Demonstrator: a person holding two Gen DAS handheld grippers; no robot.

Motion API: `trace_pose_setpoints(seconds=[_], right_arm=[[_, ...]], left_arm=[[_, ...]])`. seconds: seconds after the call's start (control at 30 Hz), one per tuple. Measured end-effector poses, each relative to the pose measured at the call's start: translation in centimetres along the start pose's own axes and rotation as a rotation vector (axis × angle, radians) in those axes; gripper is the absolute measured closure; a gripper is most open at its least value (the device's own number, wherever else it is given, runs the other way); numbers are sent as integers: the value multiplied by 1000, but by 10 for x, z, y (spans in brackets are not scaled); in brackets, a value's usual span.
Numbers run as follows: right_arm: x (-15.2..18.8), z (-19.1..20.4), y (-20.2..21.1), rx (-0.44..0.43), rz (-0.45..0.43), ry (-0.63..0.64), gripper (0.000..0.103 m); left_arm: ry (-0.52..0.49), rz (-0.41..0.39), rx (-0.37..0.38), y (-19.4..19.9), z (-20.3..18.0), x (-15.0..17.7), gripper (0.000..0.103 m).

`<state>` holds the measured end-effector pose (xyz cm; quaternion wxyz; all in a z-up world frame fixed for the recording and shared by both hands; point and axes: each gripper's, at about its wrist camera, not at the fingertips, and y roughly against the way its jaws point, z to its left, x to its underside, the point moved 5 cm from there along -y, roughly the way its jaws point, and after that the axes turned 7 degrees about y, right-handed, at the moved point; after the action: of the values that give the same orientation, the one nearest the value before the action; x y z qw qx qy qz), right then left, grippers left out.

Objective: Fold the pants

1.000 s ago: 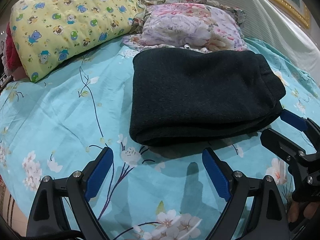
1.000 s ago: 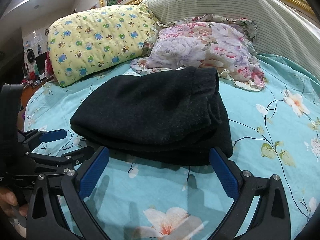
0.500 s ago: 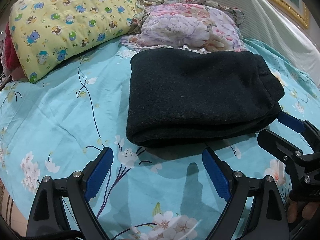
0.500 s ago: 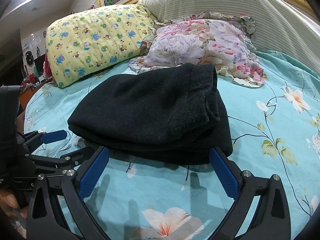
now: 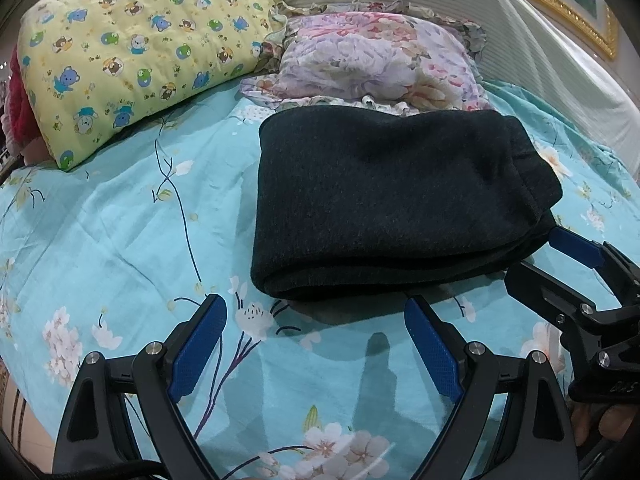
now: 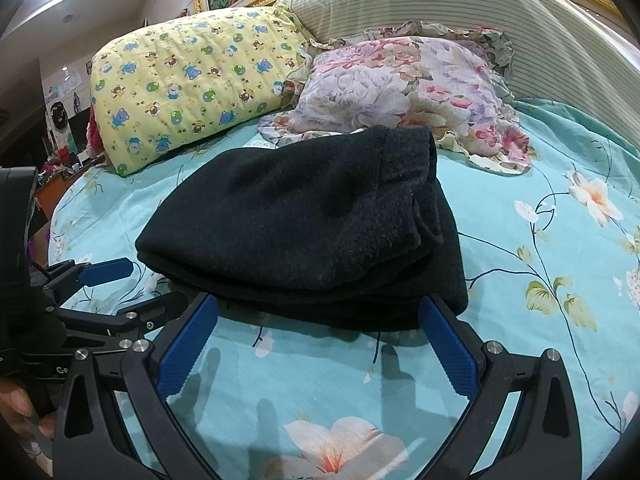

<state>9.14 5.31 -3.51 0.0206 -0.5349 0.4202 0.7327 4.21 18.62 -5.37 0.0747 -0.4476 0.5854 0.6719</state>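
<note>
Black pants (image 5: 384,200) are lying folded into a thick stack on the bed (image 5: 120,240), long axis running crosswise to both tongs; left tongs (image 5: 316,344) and right tongs (image 6: 318,340) are hovering spread and empty just short of the pants' near edge, right tongs sitting slightly nearer.

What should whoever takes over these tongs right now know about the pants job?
Left tongs: open, empty, just short of the pants' near edge.
Right tongs: open, empty, at the near edge too.
Pants: black, folded into a compact stack on the turquoise floral bedsheet, in front of the floral pillow; yellow pillow sits to the left.
Done: folding looks complete.
Left: perhaps square the uneven right-hand layers, then back off.
</note>
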Motion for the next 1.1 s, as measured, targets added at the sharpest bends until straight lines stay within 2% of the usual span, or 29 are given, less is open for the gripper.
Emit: trace_pose_setpoints(seconds=[0.83, 1.1], right_arm=[[-7, 0, 3, -3, -10, -5, 1], [-12, -2, 7, 0, -23, -15, 1]], left_arm=[[19, -5, 11, 5, 2, -7, 12], [37, -29, -2, 8, 4, -15, 12]])
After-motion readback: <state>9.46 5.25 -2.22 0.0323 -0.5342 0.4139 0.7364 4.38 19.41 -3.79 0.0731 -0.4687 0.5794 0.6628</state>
